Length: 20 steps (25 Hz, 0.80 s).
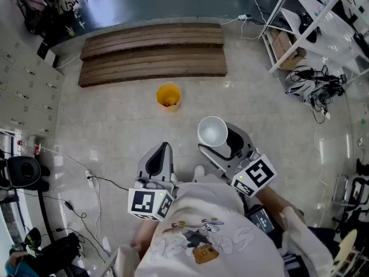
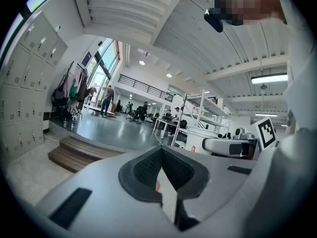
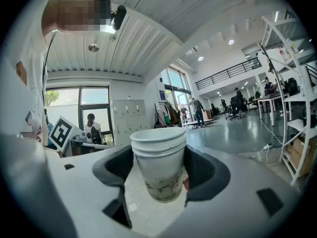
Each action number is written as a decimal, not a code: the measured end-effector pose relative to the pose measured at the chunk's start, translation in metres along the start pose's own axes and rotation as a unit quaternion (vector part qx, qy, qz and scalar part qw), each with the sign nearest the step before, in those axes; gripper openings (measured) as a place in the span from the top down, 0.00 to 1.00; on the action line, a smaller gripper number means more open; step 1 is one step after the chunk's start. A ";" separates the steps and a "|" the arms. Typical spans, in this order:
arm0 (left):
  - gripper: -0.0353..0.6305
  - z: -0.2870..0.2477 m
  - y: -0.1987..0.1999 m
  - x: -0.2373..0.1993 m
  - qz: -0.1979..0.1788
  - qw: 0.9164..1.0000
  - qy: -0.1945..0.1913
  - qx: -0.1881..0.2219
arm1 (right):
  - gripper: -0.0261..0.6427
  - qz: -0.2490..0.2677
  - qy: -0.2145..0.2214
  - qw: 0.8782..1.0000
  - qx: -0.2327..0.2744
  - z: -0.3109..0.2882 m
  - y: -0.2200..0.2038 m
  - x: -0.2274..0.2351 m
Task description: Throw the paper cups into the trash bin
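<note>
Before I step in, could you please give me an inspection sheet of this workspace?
Surface: pale tiled floor, with a low brown wooden-slat platform.
Job's things: stacked white paper cups in the right gripper; round yellow trash bin on the floor ahead.
Clutter: nothing seen near the bin.
Grippers: right gripper shut on the cups; left gripper shut, empty.
Cables: thin dark cables trail across the floor at left.
Surroundings: grey lockers left, white metal shelving right.
</note>
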<state>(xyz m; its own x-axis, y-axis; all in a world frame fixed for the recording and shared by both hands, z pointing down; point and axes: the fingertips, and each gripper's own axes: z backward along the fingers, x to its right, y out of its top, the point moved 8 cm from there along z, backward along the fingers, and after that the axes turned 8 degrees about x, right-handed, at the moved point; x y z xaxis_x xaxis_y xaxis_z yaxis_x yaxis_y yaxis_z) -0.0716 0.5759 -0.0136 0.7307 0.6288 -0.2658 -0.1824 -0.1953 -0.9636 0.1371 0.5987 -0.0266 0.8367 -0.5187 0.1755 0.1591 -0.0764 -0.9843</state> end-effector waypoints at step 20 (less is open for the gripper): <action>0.94 -0.039 -0.014 0.030 -0.011 1.000 0.017 -0.010 | 0.47 -0.029 0.008 0.999 0.015 0.030 0.001 0.057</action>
<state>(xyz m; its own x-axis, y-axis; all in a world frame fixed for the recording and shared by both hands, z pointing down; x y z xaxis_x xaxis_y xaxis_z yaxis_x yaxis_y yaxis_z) -0.0213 0.5680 -0.0073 0.7569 0.6065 -0.2436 -0.1539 -0.1969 -0.9683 0.2001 0.5947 -0.0166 0.8176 -0.5271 0.2319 0.2234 -0.0807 -0.9714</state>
